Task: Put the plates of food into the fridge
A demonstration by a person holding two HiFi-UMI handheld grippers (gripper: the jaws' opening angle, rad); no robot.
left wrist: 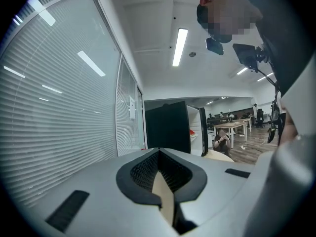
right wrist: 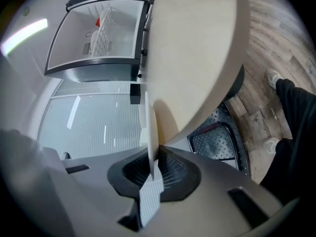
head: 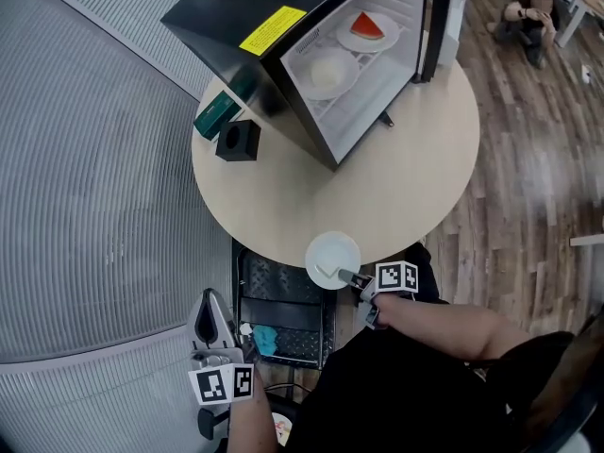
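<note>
A white plate [head: 332, 258] sits at the near edge of the round table [head: 406, 177]. My right gripper [head: 347, 276] is shut on its near rim; in the right gripper view the thin rim [right wrist: 149, 127] stands edge-on between the jaws [right wrist: 152, 169]. The black mini fridge [head: 311, 55] stands open on the table's far side, holding a plate with a red slice [head: 367, 29] and a plate of pale food [head: 327, 72]. My left gripper [head: 209, 300] hangs low at the left, below table level, shut with nothing in it [left wrist: 160, 181].
A green box [head: 217, 113] and a black cube [head: 238, 141] lie on the table left of the fridge. A black wire cart [head: 283, 310] stands under the table's near edge. Blinds cover the glass wall [head: 85, 206] at left. A person [head: 528, 8] crouches on the wooden floor at back right.
</note>
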